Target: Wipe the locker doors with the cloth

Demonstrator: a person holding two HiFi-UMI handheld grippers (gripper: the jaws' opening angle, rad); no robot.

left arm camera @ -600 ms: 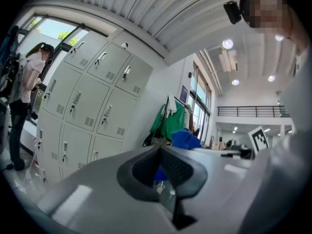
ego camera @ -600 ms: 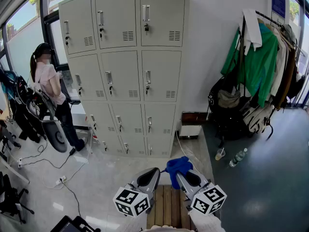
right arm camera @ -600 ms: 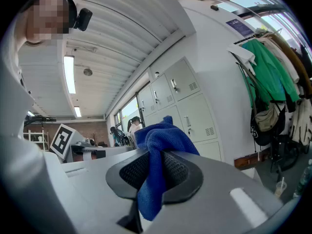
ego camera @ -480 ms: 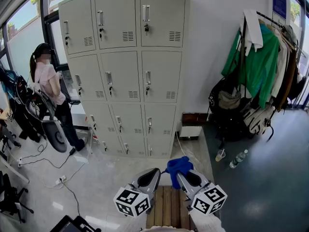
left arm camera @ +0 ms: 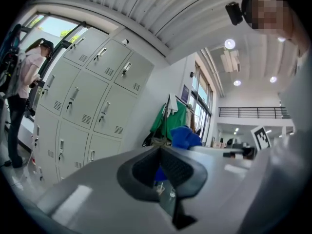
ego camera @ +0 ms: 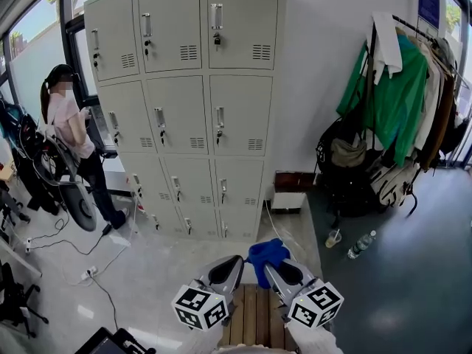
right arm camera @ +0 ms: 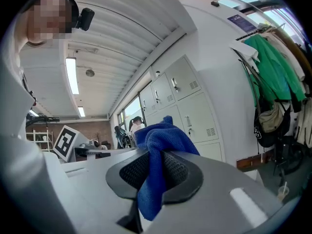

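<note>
grey metal lockers [ego camera: 184, 109] shifted slightly left. right gripper [ego camera: 270, 265] pinches bunched blue cloth [ego camera: 267, 251]; left gripper [ego camera: 234, 261] jaws pressed together, empty. risk: cloth may pull free under wiping friction.

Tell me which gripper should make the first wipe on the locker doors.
Right. The right gripper is shut on the blue cloth; the left gripper is shut on nothing. Neither touches the lockers.
</note>
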